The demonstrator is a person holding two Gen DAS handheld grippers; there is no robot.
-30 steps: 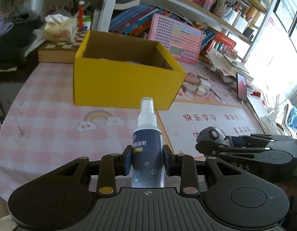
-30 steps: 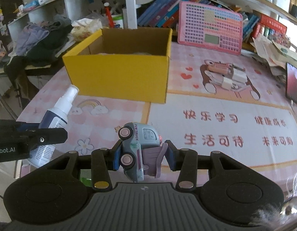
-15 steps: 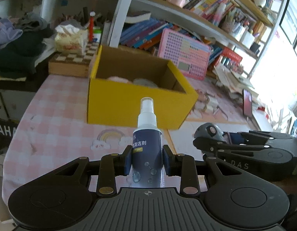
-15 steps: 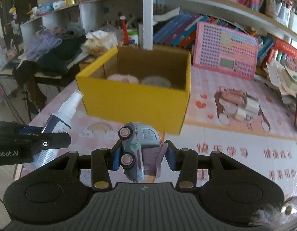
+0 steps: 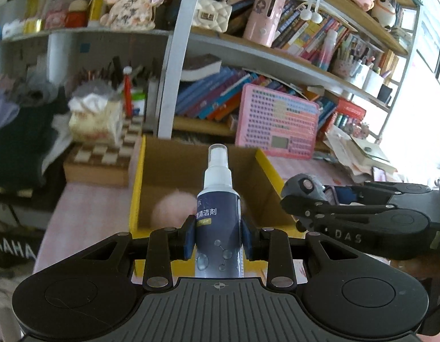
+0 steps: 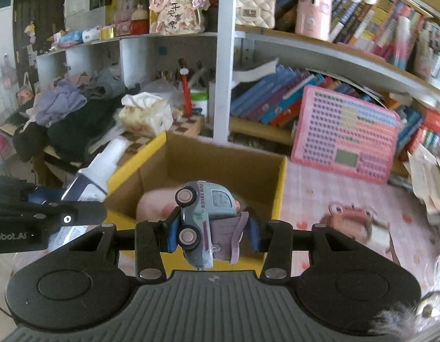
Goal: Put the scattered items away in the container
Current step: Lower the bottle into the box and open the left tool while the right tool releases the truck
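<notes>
My left gripper [image 5: 218, 235] is shut on a dark blue spray bottle [image 5: 218, 222] with a white nozzle, held upright over the near wall of the yellow cardboard box [image 5: 135, 196]. My right gripper [image 6: 211, 232] is shut on a grey toy truck [image 6: 204, 216] with pink wheels, tipped on its side, just above the box's [image 6: 281, 188] near wall. A pink fluffy thing [image 5: 170, 209] lies inside the box. In the left wrist view the right gripper [image 5: 299, 199] hangs beside the box's right wall with the truck [image 5: 304, 183]. In the right wrist view the spray bottle [image 6: 96, 176] shows at left.
Behind the box stand a white shelf post [image 5: 174, 57], a chessboard [image 5: 103, 156] with a tissue pack [image 5: 94, 119], and a pink keyboard toy [image 5: 276, 122]. Books and trinkets fill the shelves. Dark clothes [image 6: 69, 119] pile at the left. Papers [image 5: 359, 154] lie at right on the pink tablecloth [image 6: 319, 199].
Both grippers rose and moved forward from the table's front toward the box, each keeping its hold; the box now lies right under them with its inside in view.
</notes>
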